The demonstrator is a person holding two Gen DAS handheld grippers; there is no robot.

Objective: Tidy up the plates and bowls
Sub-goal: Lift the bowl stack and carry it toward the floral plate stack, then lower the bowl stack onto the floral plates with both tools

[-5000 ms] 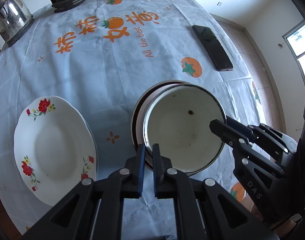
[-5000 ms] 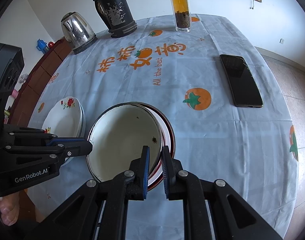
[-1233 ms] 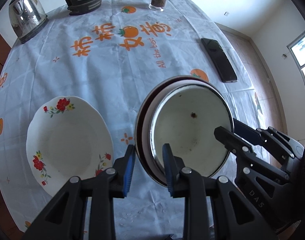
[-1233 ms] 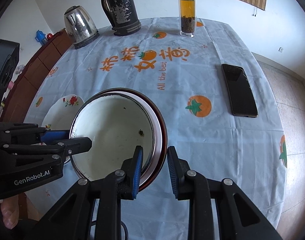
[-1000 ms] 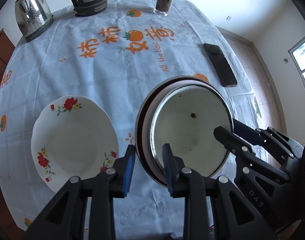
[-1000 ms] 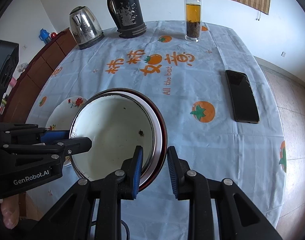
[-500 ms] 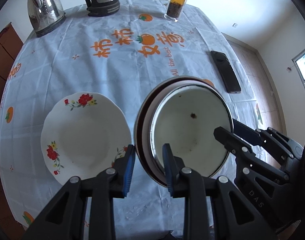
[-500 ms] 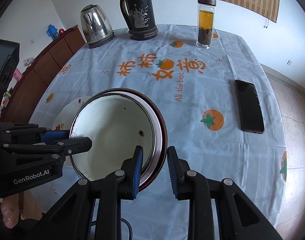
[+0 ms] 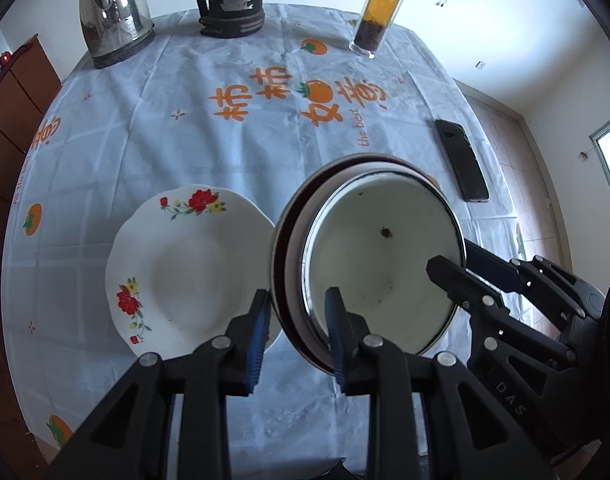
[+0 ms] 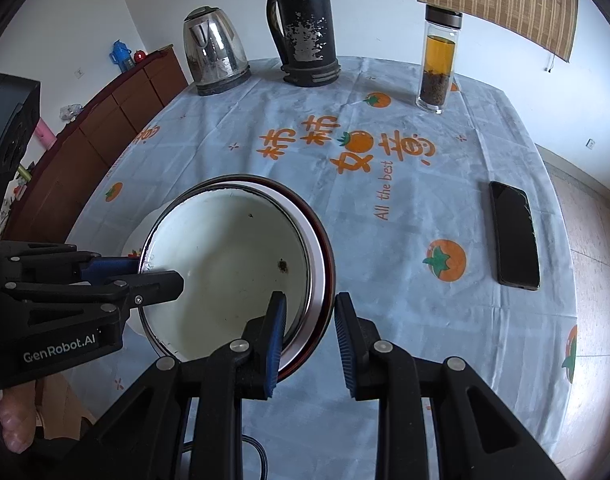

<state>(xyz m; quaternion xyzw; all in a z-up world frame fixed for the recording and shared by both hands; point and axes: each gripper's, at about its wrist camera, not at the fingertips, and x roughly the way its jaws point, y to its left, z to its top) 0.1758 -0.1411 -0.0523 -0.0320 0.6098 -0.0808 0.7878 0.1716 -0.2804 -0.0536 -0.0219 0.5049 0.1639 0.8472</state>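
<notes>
Gripping stacked bowls (image 9: 381, 264) by opposite rims: left tool (image 9: 297, 320), right tool (image 10: 309, 328); flowered plate (image 9: 185, 268) beside.

A pale blue tablecloth (image 10: 233, 128) printed with orange fruit and characters is spread over the table. At its far edge, a steel kettle (image 10: 213, 56) is seen at eleven o'clock, a worn black flask (image 10: 307, 24) at twelve, and a glass tea bottle (image 10: 439, 60) at one. A dark phone (image 10: 514, 235) is laid flat at three o'clock. A brown cabinet (image 10: 105, 132) is seen at ten o'clock.
</notes>
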